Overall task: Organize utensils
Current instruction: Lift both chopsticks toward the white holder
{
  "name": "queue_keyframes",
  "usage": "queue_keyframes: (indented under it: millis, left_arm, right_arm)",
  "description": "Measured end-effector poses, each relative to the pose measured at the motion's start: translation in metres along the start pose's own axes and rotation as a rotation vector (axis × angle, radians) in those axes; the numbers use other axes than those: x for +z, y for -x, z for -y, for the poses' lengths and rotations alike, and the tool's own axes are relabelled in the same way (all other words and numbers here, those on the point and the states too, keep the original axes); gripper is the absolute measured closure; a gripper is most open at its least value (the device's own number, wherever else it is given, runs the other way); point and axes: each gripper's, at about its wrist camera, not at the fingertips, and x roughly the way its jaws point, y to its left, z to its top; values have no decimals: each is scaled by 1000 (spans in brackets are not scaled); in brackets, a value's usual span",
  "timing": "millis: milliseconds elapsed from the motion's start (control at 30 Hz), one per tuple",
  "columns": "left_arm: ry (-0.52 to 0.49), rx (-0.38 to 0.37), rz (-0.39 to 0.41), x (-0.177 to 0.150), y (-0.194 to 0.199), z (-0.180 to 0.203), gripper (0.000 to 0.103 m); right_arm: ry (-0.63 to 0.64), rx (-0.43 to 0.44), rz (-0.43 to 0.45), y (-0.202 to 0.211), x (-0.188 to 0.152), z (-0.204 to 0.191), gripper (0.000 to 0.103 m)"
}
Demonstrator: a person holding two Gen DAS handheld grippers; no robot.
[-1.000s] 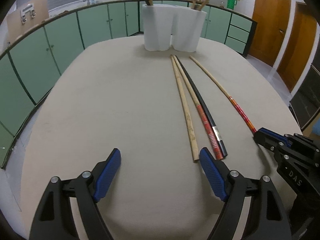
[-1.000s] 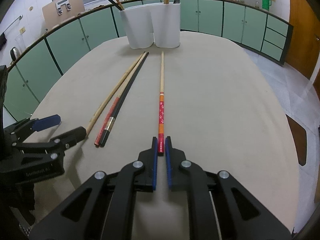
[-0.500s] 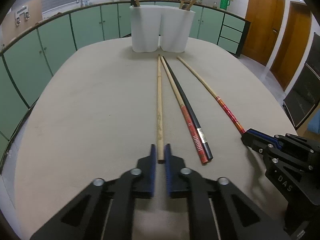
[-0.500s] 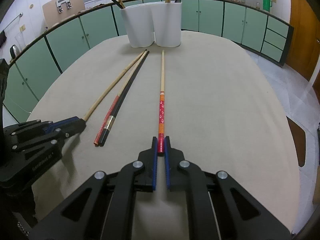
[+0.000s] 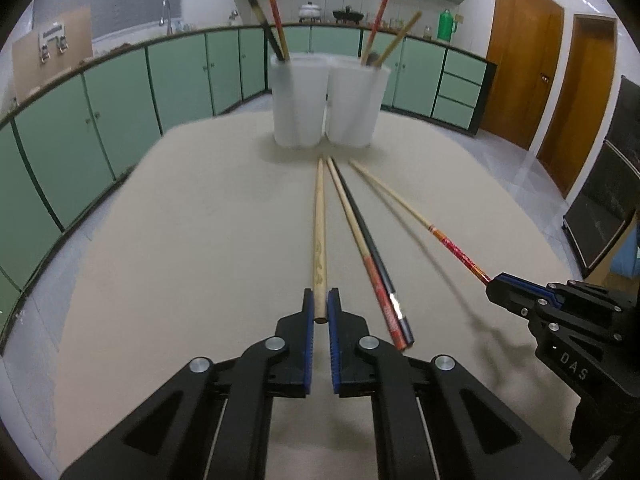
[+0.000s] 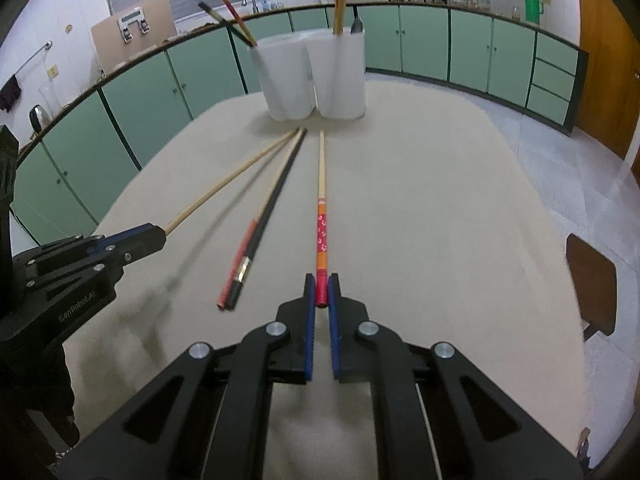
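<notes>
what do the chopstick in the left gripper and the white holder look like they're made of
Plain chopstick in the left gripper: probably bamboo or wood, pale tan and matte, with a faint darker mark near its thick end.
White holder: likely plastic, smooth and slightly translucent, with shadowy streaks showing through its walls; motion blur leaves this open.

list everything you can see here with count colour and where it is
plain wooden chopstick: 1, pale wood, near end clamped in left gripper
red-patterned chopstick: 1, wood with red and orange end, clamped in right gripper
loose chopsticks: 2, one black, one red-ended, side by side on table
holder cups: 2, white, far end of table, chopsticks standing inside
table: 1, beige
cabinets: green, behind table
left gripper: 1, black with blue pads
right gripper: 1, black with blue pads
</notes>
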Motion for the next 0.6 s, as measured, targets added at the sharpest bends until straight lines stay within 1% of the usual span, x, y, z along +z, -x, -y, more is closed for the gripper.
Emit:
queue_keyframes:
  millis: [333, 600]
  left_arm:
    - [1, 10, 104, 26, 36, -3, 96]
    - [-2, 3, 189, 52, 63, -3, 96]
  right_arm:
    - [-1, 6, 77, 34, 25, 1, 98]
    - [2, 10, 143, 61, 50, 3, 98]
